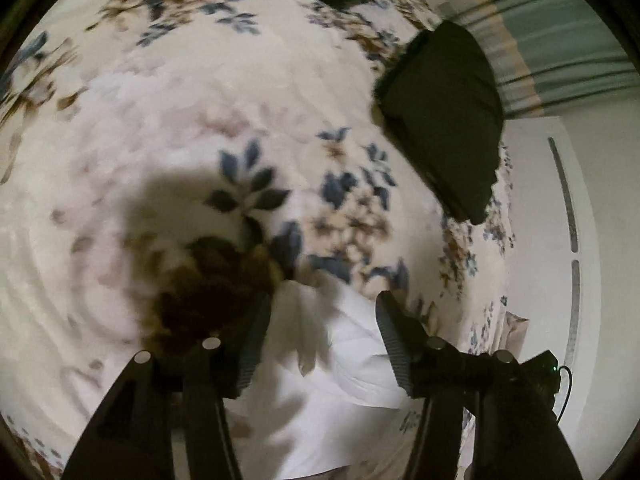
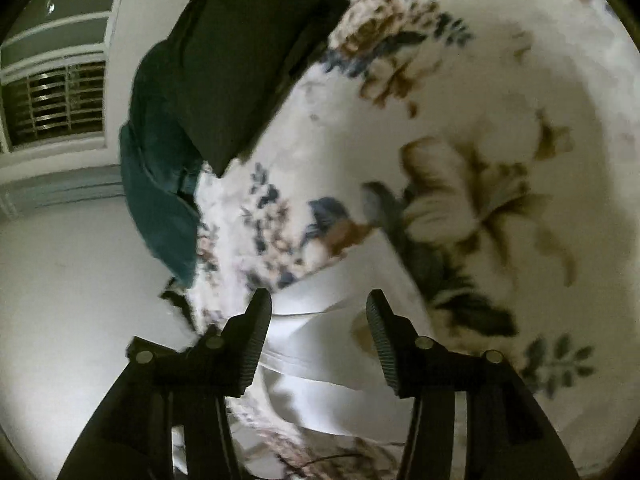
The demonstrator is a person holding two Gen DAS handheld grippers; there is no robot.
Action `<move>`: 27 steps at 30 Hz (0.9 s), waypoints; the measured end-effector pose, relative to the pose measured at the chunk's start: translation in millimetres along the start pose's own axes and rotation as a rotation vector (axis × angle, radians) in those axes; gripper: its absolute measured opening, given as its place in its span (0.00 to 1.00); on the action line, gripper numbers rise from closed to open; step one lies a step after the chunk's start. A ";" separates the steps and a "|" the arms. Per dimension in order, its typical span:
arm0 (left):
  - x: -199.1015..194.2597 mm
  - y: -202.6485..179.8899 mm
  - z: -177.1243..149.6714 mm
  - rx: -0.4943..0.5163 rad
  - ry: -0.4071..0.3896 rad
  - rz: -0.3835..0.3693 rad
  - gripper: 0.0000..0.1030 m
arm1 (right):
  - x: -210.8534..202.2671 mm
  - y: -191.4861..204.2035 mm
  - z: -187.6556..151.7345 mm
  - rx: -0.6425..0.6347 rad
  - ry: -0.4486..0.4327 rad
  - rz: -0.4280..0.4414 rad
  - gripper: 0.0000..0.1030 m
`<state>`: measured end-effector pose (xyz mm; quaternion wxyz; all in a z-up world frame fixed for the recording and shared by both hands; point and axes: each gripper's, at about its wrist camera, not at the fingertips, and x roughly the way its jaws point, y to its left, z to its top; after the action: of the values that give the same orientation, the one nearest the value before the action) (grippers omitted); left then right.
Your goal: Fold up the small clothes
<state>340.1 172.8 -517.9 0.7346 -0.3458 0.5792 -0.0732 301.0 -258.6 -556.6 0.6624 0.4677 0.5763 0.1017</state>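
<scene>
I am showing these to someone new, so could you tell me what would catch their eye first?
Probably the floral bedspread filling both views, and the folded dark garment near its edge. Below both open grippers, left and right, lies a white cloth, not gripped.

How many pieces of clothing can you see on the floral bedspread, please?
3: a white garment below both open grippers, a folded black one near the bed's edge, a teal one beside it. Others may be hidden.
</scene>
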 end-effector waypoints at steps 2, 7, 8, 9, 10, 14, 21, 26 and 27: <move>0.7 3.8 -0.9 0.014 0.008 0.041 0.50 | -1.2 -10.5 -6.4 -0.022 0.013 -0.050 0.50; 10.1 1.5 -10.7 0.066 0.088 0.093 0.51 | 14.5 -16.6 -23.6 -0.117 0.081 -0.192 0.50; 13.0 0.8 -12.7 0.062 0.106 0.083 0.51 | 19.0 -15.7 -29.3 -0.130 0.113 -0.198 0.50; 18.5 -0.9 -14.3 0.051 0.132 0.066 0.51 | 24.3 -14.9 -33.9 -0.135 0.143 -0.188 0.50; 22.9 -2.6 -14.2 0.042 0.148 0.052 0.50 | 29.0 -14.6 -38.9 -0.132 0.177 -0.172 0.50; 43.3 -21.9 8.4 0.029 0.150 0.009 0.51 | 54.8 -10.8 -42.7 -0.088 0.244 -0.112 0.50; 39.6 -45.1 70.0 0.010 0.043 -0.038 0.51 | 48.4 14.7 18.5 0.061 0.039 0.072 0.50; 22.2 -23.8 73.0 0.020 0.009 0.014 0.51 | 20.8 21.5 28.6 -0.004 -0.049 -0.014 0.50; 21.3 -14.9 68.7 0.021 0.016 0.035 0.52 | 17.0 17.8 26.1 -0.024 -0.049 -0.061 0.50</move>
<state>413.3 179.8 -519.9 0.7347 -0.3274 0.5901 -0.0689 336.0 -250.6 -557.6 0.6847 0.4441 0.5727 0.0770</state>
